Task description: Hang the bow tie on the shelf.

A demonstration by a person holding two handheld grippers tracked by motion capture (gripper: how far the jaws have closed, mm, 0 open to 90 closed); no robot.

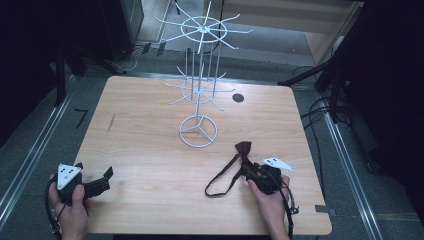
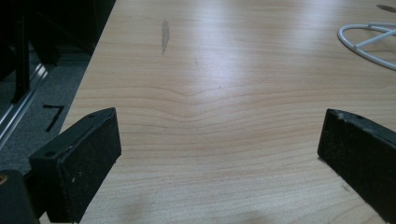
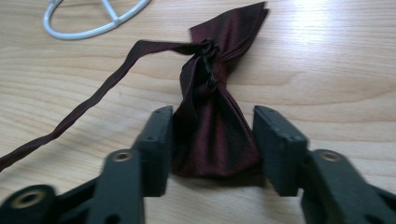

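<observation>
Right gripper (image 3: 212, 149) straddling the bow tie (image 3: 217, 112)
Half-open jaws flank its near wing, not pinching; soft, light, slippery cloth, best gripped at the knot

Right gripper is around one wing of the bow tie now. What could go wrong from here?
1. The right gripper straddles only the near wing of the bow tie; the pads look barely in contact, so the smooth fabric may slip out on lifting.
2. The strap trails loose across the table and could snag the wire stand or its hooks.
3. The left gripper rests open, far off, too distant to steady the strap.
</observation>
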